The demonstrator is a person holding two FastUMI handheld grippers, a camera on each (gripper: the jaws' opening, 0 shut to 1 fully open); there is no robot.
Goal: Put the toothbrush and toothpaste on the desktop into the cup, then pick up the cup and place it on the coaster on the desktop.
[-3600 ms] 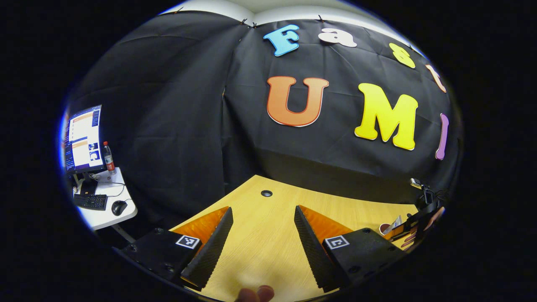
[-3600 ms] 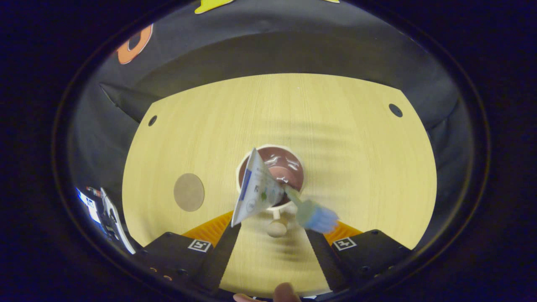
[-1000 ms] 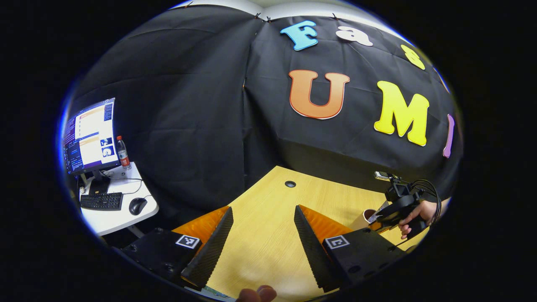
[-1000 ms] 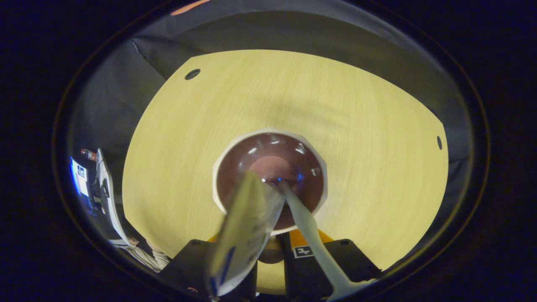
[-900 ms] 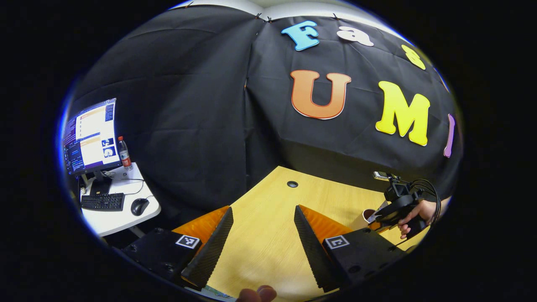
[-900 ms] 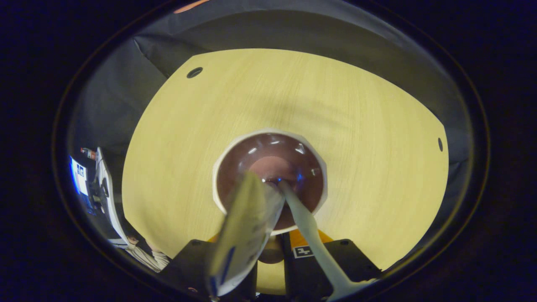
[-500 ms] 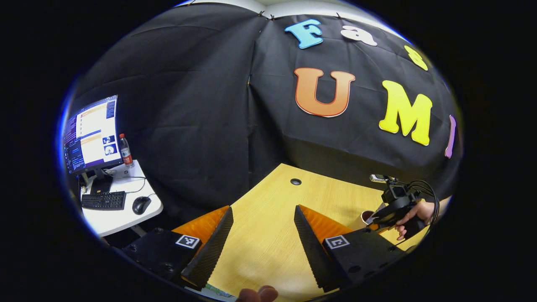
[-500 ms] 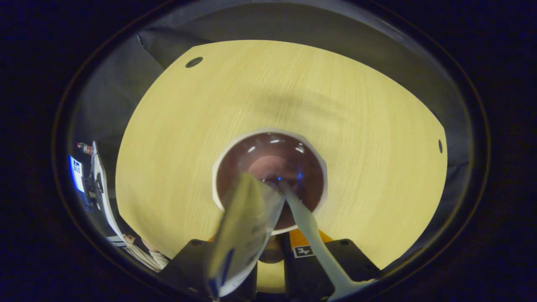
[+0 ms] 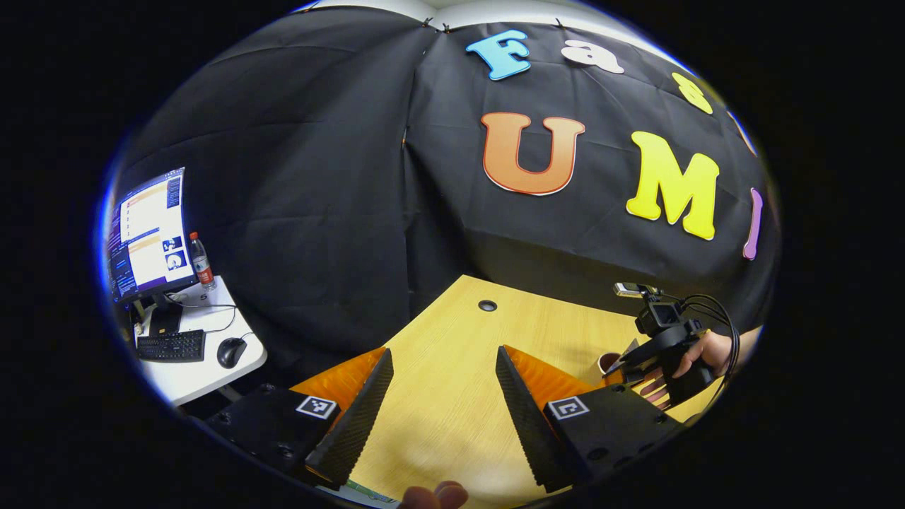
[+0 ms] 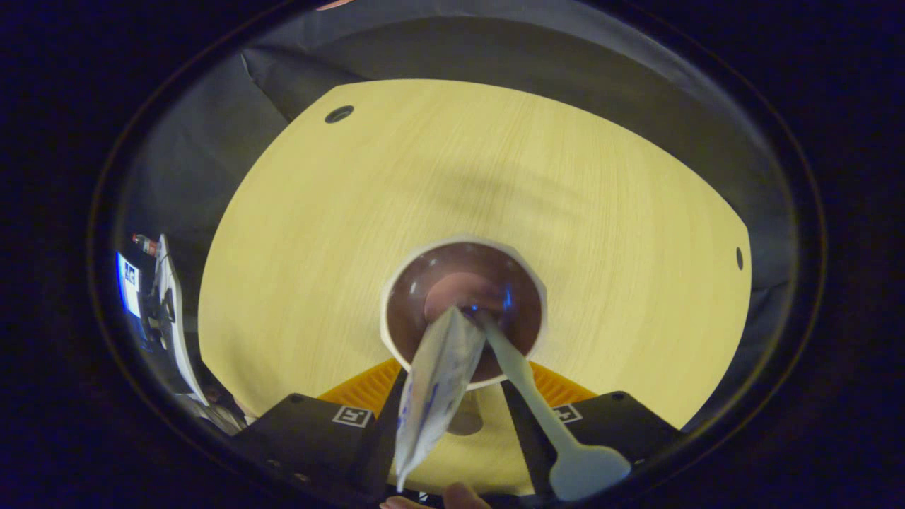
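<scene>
Right claw (image 10: 454, 379): spread. Its two fingers stand on either side of the cup's handle (image 10: 466, 421) at 6 o'clock, with a gap showing on each side, so neither finger presses on it.

Cup (image 10: 463, 307): upright on the tabletop (image 10: 580, 212), at the centre of the right gripper view, with the camera looking down into its mouth.

- The toothpaste (image 10: 438, 392) stands in the cup with its lower end at the cup floor. Its flat tail leans out over the rim toward 6 o'clock.
- The toothbrush (image 10: 527, 385) is also in the cup. Its shaft leans over the rim toward 5 o'clock and its broad end hangs clear above the right finger.
- Both are longer than the cup is deep, which is judged to be why they rest against the near rim instead of standing straight.

Coaster: whether it lies under the cup cannot be told, because the cup's body covers whatever it stands on.

Left claw (image 9: 442, 396): spread, with nothing between its fingers, and held over bare tabletop. From there, the right claw and the hand (image 9: 696, 352) holding it appear at 4 o'clock, low beside the cup.

Assessment: both items lie in the cup as the task requires. An open claw bracketing the handle fits two stages equally well: a grip about to close for the carry, or a grip just released after setting the cup down. The pictures do not settle which.
</scene>
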